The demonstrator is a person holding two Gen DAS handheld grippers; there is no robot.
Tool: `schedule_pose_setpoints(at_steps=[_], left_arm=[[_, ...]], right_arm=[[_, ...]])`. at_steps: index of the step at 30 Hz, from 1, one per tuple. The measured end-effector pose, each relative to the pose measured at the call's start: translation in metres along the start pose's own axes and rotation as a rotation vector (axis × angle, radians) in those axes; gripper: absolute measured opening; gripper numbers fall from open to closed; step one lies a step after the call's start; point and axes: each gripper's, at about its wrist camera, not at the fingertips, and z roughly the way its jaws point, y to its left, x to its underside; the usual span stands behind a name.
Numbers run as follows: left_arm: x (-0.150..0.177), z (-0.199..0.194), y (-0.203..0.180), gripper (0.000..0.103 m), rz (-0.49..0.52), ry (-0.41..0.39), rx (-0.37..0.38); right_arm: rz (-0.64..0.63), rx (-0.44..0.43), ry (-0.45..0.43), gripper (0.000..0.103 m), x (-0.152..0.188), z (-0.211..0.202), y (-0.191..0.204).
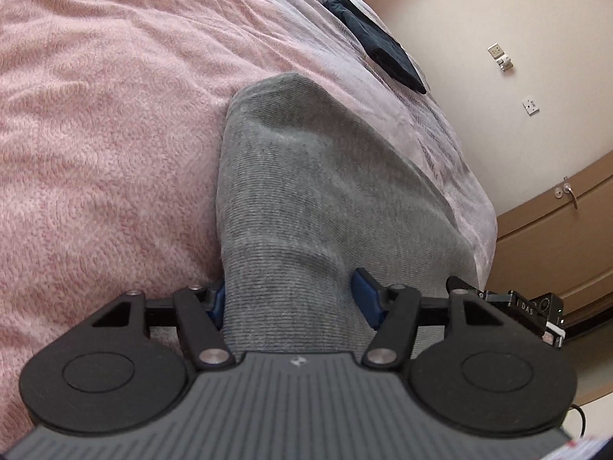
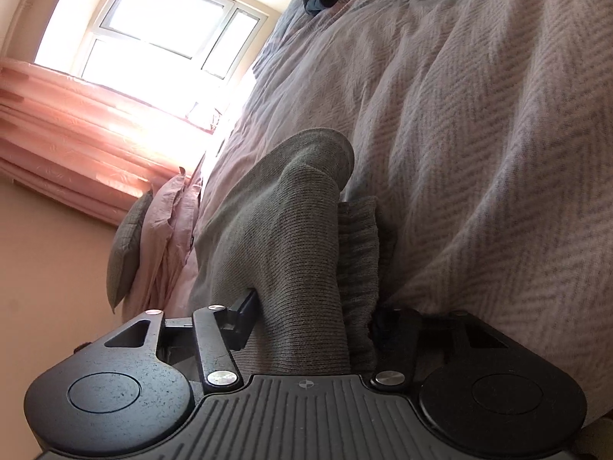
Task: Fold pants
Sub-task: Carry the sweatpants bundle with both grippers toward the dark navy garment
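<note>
My left gripper point(image 1: 293, 301): jaws part open with the grey ribbed knit pants point(image 1: 306, 176) bunched between my blue pads point(image 1: 366, 295); the cloth fills the gap and meets both pads, so I read it as held
My right gripper point(image 2: 310, 322): jaws part open, a thick fold of the same grey knit point(image 2: 283, 237) packed between them; the left finger presses its side, the right finger is mostly buried under the ribbed cuff point(image 2: 358, 253), so the grip looks closed on the cloth
Pants: they run away from both grippers in a raised hump and come down on the bed, the far end rounded
Surface: pink fleecy blanket point(image 1: 95, 134) to the left of the pants, pale herringbone-weave bedspread point(image 2: 479, 145) to the right
On the bed further off: dark navy folded garment point(image 1: 377, 42), well apart from the pants
Room: cream wall with small wall sockets point(image 1: 498, 55), brown wooden cupboard with a metal handle point(image 1: 569, 193), bright window point(image 2: 153, 27), salmon-pink curtain point(image 2: 69, 130), grey and pink pillows point(image 2: 153, 237)
Writing: "DAS" in white on a black device point(image 1: 528, 310) by my left gripper's right finger
</note>
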Motion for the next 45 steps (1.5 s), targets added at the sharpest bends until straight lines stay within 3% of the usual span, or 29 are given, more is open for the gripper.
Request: schedule_pose_setpoints(at_steps=[6, 14, 19, 24, 31, 40, 45], left_arm=[[-0.003, -0.018, -0.047, 0.037, 0.102, -0.051, -0.140], [-0.039, -0.047, -0.114, 0.031, 0.029, -0.002, -0.160], [-0.081, -0.073, -0.159, 0.031, -0.016, -0.037, -0.124], [-0.125, -0.068, -0.200, 0.031, 0.001, -0.064, -0.104], [-0.181, -0.004, -0.255, 0.031, -0.014, -0.105, -0.123], [-0.262, 0.128, -0.335, 0.031, -0.133, -0.202, -0.205], [-0.324, 0.206, -0.357, 0.031, -0.137, -0.266, -0.212]], right_arm=[[-0.021, 0.081, 0.068, 0.039, -0.012, -0.007, 0.022], [-0.042, 0.223, 0.163, 0.035, -0.068, -0.029, 0.100], [-0.041, 0.243, 0.170, 0.035, -0.118, -0.041, 0.156], [-0.044, 0.241, 0.145, 0.035, -0.172, -0.043, 0.185], [-0.067, 0.215, 0.162, 0.035, -0.281, -0.041, 0.157], [-0.174, 0.152, 0.292, 0.035, -0.491, -0.014, 0.084], [-0.244, 0.111, 0.289, 0.035, -0.598, 0.010, 0.048]])
